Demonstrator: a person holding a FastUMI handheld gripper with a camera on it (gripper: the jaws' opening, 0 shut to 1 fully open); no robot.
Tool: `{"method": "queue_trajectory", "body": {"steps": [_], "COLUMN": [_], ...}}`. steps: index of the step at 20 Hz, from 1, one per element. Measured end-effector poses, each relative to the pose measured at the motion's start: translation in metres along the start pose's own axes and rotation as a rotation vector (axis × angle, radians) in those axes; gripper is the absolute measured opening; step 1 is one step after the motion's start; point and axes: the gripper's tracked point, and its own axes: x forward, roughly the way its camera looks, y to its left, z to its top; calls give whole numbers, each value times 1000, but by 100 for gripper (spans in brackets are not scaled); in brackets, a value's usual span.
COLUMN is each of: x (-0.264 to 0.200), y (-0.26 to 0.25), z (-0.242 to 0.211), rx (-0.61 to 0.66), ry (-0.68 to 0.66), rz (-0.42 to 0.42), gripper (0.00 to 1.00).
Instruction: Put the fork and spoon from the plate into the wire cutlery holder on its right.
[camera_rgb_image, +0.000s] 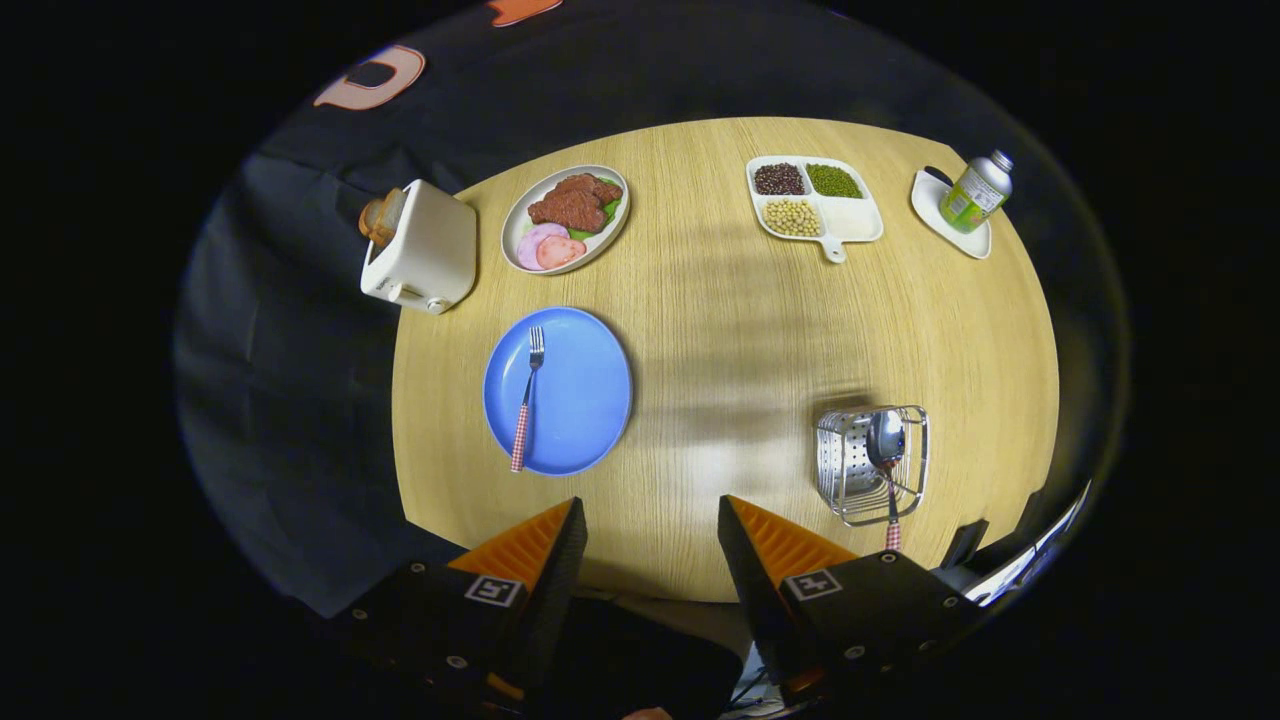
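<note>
— What lies beyond the jaws, starting at the left?

— A white toaster (420, 255) with bread in its slot, then a plate of meat slices (565, 218), both far ahead and to the left. Nearer, just ahead of the left finger, the blue plate (580, 400) carries the fork (527, 400), tines pointing away, checked handle toward the gripper (650, 530) and overhanging the rim.

— And the jaws themselves?

— Spread wide, holding nothing, poised over the near edge of the tabletop (730, 330).

— To the right?

— Far off, a divided tray of beans (815, 200) and a green bottle (977, 190) on a small dish. Close by, just ahead of the right finger, the wire cutlery holder (870, 462) already has the spoon (887, 445) in it, bowl up.

— So the fork remains. How should it handle?

— Likely light, stiff and slim, with slick metal at the neck. The checked handle looks the better hold, pinched near its overhanging end, where the jaws can close without scraping the plate.
</note>
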Motion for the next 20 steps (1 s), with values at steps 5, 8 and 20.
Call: {"method": "queue_trajectory", "body": {"steps": [5,8,20], "x": [29,49,136], "y": [51,79,140], "z": [-1,-1,0], "rx": [-40,-57,-85], "ry": [40,65,143], "rz": [-1,-9,-75], "gripper": [91,94,91]}}
